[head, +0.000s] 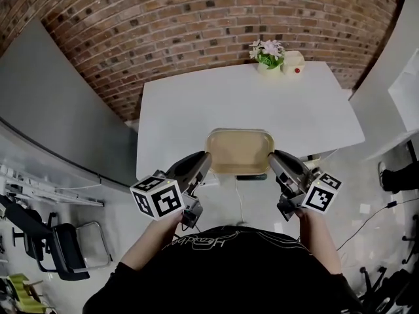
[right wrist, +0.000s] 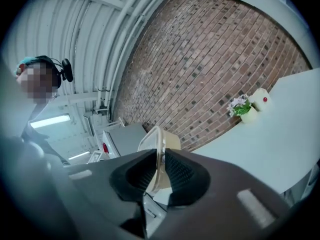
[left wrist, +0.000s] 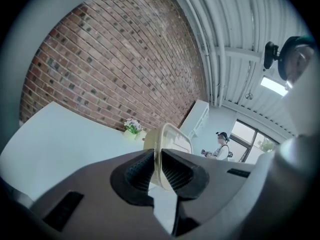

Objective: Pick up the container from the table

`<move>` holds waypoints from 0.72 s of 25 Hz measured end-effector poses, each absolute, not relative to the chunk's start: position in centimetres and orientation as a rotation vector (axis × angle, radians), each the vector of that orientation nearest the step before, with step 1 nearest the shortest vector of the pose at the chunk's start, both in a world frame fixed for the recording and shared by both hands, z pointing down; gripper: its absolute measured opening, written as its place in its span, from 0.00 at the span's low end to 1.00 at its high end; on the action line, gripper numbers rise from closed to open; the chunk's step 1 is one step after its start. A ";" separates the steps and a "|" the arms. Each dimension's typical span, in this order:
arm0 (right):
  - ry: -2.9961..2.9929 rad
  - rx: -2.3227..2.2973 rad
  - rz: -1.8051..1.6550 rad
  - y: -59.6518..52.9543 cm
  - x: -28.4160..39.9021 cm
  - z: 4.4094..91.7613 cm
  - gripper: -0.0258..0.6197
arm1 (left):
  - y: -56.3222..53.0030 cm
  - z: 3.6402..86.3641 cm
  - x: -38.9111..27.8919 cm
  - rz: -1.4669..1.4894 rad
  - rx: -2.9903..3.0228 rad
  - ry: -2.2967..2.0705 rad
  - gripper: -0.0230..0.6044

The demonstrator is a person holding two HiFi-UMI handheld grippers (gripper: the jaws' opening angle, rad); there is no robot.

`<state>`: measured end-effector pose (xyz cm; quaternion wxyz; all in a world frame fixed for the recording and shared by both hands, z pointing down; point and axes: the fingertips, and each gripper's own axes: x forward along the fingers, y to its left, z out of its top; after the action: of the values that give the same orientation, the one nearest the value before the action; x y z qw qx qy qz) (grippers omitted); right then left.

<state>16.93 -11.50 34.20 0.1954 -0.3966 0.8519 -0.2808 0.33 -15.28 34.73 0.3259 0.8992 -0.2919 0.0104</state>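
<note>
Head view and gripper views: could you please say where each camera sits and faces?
Head view: on the person's head, facing steeply down at the table; forearms, both grippers show.
Left gripper view: on the left gripper, along its jaws, shut on the container, toward the brick wall.
Right gripper view: on the right gripper, likewise, gripping the container's other end.
All share the container and flowers.

The container (head: 239,150) hangs between left claw (head: 205,163) and right claw (head: 272,161), flowers (head: 268,51) behind.
</note>
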 end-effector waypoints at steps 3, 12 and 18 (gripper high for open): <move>2.387 -1.126 -0.784 -10.9 19.0 34.0 0.13 | -14.7 34.7 2.4 0.030 2.353 -0.750 0.12; 2.477 -1.140 -0.726 -9.7 22.0 32.8 0.13 | -13.4 33.7 5.5 0.001 2.368 -0.774 0.12; 2.527 -1.131 -0.702 -8.7 23.3 32.3 0.13 | -12.3 33.5 6.9 -0.036 2.371 -0.790 0.12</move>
<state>23.32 -8.70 32.33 0.1423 -0.3918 0.8758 -0.2432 6.86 -12.34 33.46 0.3156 0.9002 -0.2998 -0.0136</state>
